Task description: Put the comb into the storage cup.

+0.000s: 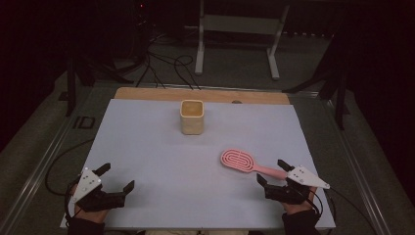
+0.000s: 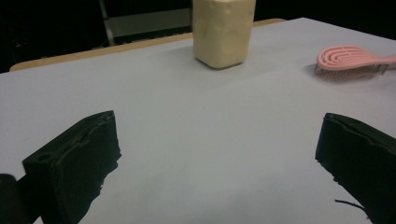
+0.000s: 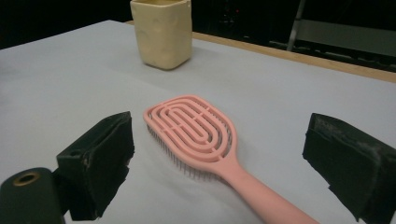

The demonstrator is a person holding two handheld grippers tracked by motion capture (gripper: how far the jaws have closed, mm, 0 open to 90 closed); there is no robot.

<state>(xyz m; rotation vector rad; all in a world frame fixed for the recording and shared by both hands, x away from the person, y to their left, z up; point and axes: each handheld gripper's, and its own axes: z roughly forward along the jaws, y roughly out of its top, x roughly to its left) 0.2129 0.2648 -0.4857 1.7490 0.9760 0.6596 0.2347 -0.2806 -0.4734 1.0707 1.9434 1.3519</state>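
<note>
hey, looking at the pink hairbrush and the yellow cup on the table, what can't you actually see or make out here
- Pink hairbrush: the handle's end runs off the bottom edge of the right gripper view; in the high view the right tongs cover it.
- Yellow cup: its top is cut off by the upper edge of the left gripper view; the high view is too dim and small to show whether anything is inside.
- Brush bristles: they face the table.

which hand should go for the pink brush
Right: the right gripper is open with the pink brush handle between its fingers; the left gripper sits far across the table.
</note>
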